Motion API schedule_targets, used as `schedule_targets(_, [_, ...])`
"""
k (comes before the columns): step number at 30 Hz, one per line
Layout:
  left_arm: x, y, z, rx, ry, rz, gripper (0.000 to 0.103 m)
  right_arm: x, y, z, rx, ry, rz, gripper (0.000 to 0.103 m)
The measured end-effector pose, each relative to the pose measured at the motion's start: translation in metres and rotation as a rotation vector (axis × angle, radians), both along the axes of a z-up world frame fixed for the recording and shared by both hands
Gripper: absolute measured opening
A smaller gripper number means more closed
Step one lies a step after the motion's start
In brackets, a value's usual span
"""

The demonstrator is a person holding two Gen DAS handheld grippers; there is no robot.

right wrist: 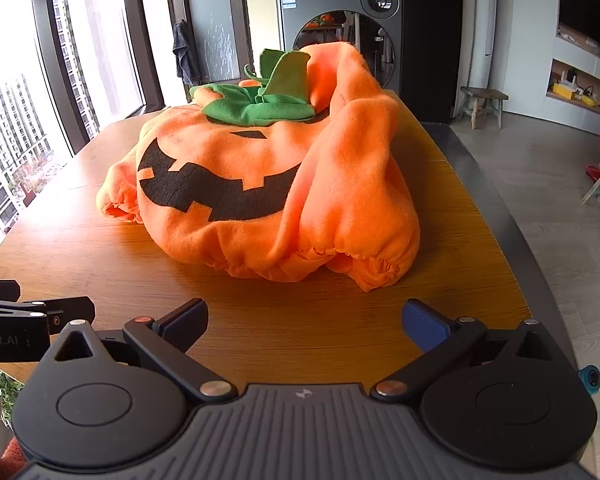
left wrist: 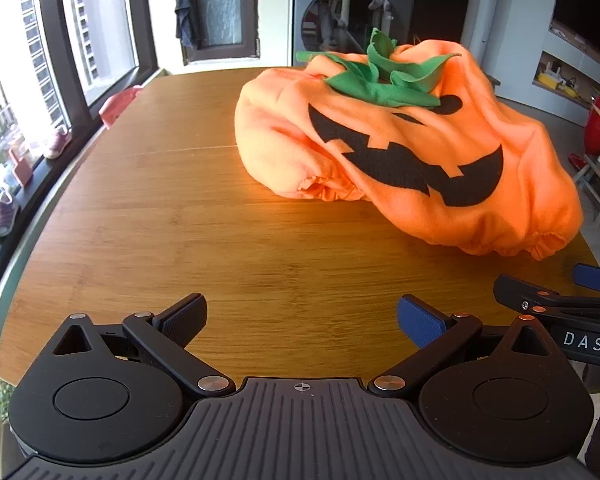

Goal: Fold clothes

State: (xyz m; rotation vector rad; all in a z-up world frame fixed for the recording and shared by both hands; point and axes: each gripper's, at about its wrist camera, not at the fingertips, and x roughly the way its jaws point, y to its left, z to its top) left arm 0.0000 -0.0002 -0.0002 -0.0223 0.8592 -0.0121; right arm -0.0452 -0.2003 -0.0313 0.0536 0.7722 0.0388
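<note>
Black and blue jaws, left gripper (left wrist: pixel 302 322): spread wide at the bottom of the left wrist view, nothing between them, only bare wood under the gap.
Black and blue jaws, right gripper (right wrist: pixel 305 326): spread just as wide at the bottom of the right wrist view, holding nothing.
Neighbour tool: the right gripper's tip shows at the right edge of the left wrist view; the left gripper's body shows at the left edge of the right wrist view.
Table (left wrist: pixel 172 216): warm wooden top, filling the middle of both views.
Pumpkin costume (left wrist: pixel 412 148): orange fleece, lying rumpled on the table, apart from both grippers; upper right in the left view, centre in the right view (right wrist: pixel 260 184).
Face: black jagged grin across the front.
Green collar (right wrist: pixel 260 100): leaf-shaped pieces bunched on top.
Hems: gathered elastic edges face the grippers.
Washing machine (right wrist: pixel 340 20): grey, round glass door, top centre behind the costume.
Windows (left wrist: pixel 40 60): upper left, tower blocks outside.
</note>
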Motion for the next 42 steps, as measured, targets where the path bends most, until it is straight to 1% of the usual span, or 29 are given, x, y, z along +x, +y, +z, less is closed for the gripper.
schedule_targets(5, [-0.001, -0.002, -0.001, 0.002, 0.011, -0.011, 0.103, 0.000, -0.002, -0.003, 0.005, 0.001, -0.002, 0.103])
schedule_targets(8, [0.005, 0.001, -0.003, -0.007, 0.039, -0.012, 0.103, 0.003, -0.003, -0.003, 0.004, 0.005, 0.000, 0.103])
schedule_targets(11, [0.009, 0.001, -0.003, 0.001, 0.050, -0.014, 0.103, 0.002, 0.000, -0.001, -0.001, 0.005, -0.002, 0.103])
schedule_targets(26, [0.008, 0.001, -0.009, -0.021, 0.067, -0.027, 0.103, 0.009, 0.002, -0.005, 0.026, 0.030, 0.004, 0.103])
schedule_targets(29, [0.009, 0.000, -0.010, -0.021, 0.071, -0.029, 0.103, 0.006, -0.004, -0.007, 0.033, 0.031, 0.008, 0.103])
schedule_targets(42, [0.010, 0.000, -0.013, -0.027, 0.093, -0.037, 0.103, 0.006, -0.006, -0.011, 0.047, 0.046, 0.006, 0.103])
